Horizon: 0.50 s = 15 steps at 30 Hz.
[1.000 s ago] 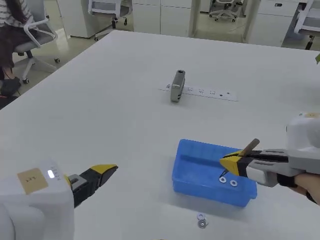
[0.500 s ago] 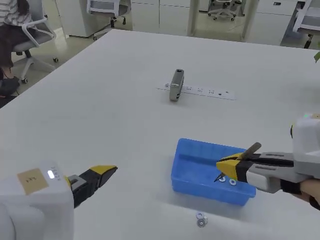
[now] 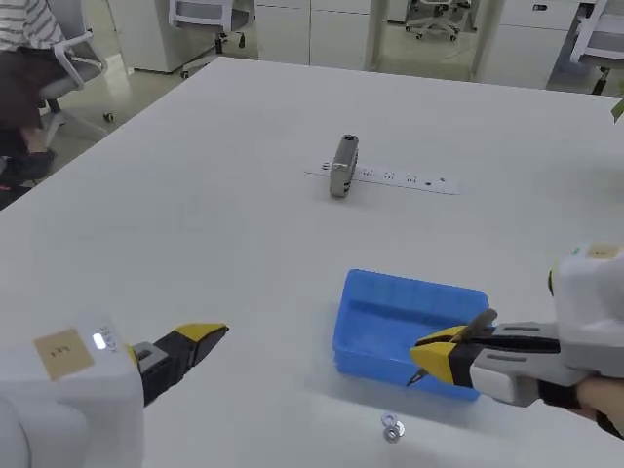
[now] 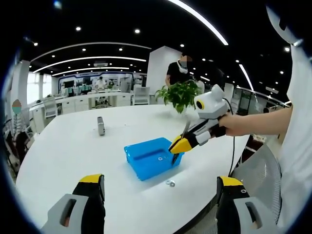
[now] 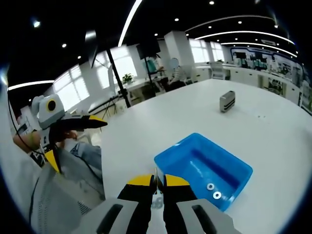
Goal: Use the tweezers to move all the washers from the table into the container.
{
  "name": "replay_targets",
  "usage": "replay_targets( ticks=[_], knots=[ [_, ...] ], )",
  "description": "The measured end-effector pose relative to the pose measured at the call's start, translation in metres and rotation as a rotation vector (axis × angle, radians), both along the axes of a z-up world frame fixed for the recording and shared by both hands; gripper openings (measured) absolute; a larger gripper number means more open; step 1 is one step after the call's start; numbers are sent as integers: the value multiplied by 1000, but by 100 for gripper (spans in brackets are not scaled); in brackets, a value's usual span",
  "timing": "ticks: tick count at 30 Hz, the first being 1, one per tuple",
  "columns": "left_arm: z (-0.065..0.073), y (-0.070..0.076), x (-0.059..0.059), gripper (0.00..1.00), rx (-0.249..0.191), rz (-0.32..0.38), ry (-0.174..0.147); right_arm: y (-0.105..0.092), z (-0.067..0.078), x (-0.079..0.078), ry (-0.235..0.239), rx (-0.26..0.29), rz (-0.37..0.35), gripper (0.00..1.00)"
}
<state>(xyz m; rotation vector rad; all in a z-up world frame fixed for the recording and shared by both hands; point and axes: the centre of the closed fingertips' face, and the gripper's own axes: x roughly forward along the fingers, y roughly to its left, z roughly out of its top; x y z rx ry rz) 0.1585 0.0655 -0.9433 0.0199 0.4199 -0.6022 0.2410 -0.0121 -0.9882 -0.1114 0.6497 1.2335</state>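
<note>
A blue container (image 3: 390,307) sits on the white table, and two washers (image 5: 213,191) lie in its near corner in the right gripper view. Two more washers (image 3: 392,428) rest on the table just in front of the container. My right gripper (image 3: 427,353) is shut on the tweezers (image 3: 480,324). It hovers over the container's front wall, with the tweezer tip pointing down above the table washers. In the left gripper view, the tweezers (image 4: 185,129) stick up from the right gripper (image 4: 181,144). My left gripper (image 3: 205,336) is open and holds nothing, well left of the container.
A grey block (image 3: 344,166) stands on a white power strip (image 3: 409,180) at the table's middle. Office chairs (image 3: 210,19) and a seated person (image 3: 19,58) are beyond the far left edge. A potted plant (image 4: 179,95) stands on the table's far side in the left gripper view.
My right gripper has drawn back with the tweezers, from above the washers inside the container to its front wall. The left gripper has stayed put.
</note>
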Motion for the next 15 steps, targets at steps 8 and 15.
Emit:
replay_targets(
  ticks=[8,15],
  knots=[
    [0,1,-1,97,0,2,1,3,-17,-10,31,-33,26,4],
    [0,2,-1,97,-1,6,2,7,-27,-16,46,-57,49,4]
  ],
)
